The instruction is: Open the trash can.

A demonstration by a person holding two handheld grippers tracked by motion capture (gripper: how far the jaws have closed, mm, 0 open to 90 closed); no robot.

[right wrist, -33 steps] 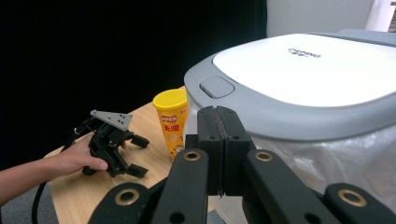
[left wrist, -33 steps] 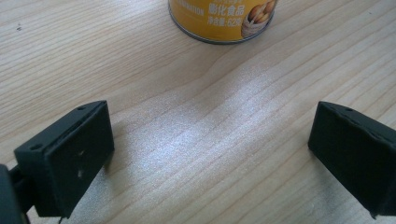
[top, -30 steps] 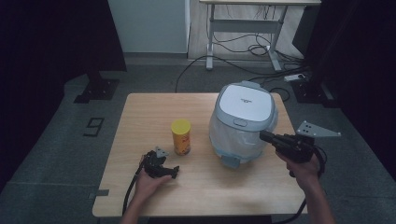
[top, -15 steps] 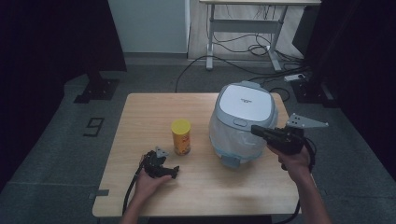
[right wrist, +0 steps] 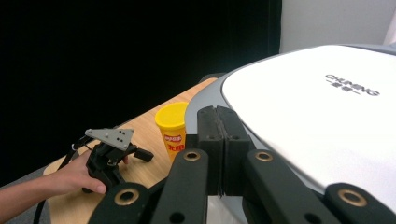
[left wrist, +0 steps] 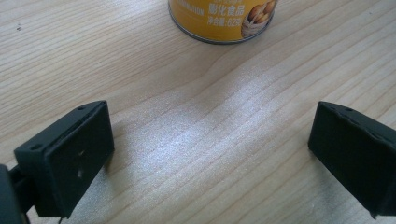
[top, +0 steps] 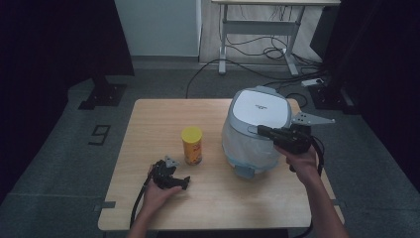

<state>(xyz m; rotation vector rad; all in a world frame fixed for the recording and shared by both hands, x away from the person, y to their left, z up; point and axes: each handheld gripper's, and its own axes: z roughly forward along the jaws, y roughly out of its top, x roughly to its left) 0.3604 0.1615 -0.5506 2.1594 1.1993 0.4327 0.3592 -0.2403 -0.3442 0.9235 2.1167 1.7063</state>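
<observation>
Floor (top: 59, 163): grey carpet | Wall (top: 158, 27): pale panel at 12 o'clock | Curtains (top: 49, 39): black, at 10 and 2 o'clock | Desk (top: 257, 34): white-legged, 12 o'clock, cables (top: 257, 52) beneath | Table (top: 148, 119): light wood, centre | Light: dim

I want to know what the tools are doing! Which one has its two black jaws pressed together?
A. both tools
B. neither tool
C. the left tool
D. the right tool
D. In the right gripper view the right tool has its jaws pressed flat together beside the white cooker lid, while the left tool has its jaws wide apart over the bare wooden table.
</observation>
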